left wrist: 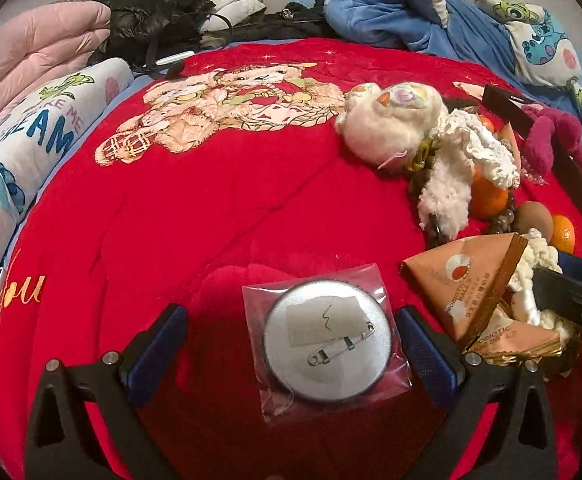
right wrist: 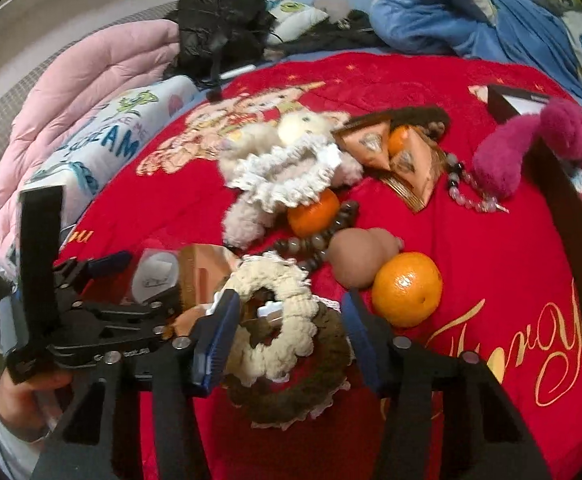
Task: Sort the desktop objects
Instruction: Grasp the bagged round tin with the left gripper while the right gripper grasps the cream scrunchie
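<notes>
Between the wide-open left tongs [left wrist: 291,344] lies a round white pin badge [left wrist: 327,340] in clear wrap, untouched. Right tongs [right wrist: 287,344] straddle a cream crocheted scrunchie [right wrist: 275,320] atop a brown one [right wrist: 315,384], pads apart from both. Beyond, on the bed's red blanket [right wrist: 471,260], 3 oranges [right wrist: 407,288].

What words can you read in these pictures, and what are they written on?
"PROBIOTIC BALLS": orange triangle packet.
"MAKE ME" over "...EAM", start hidden: white pillow.
"...ou", gold script, start hidden: red blanket.
Gold script by the orange: too curly to read surely.
Scribble on the round badge: unreadable.
</notes>
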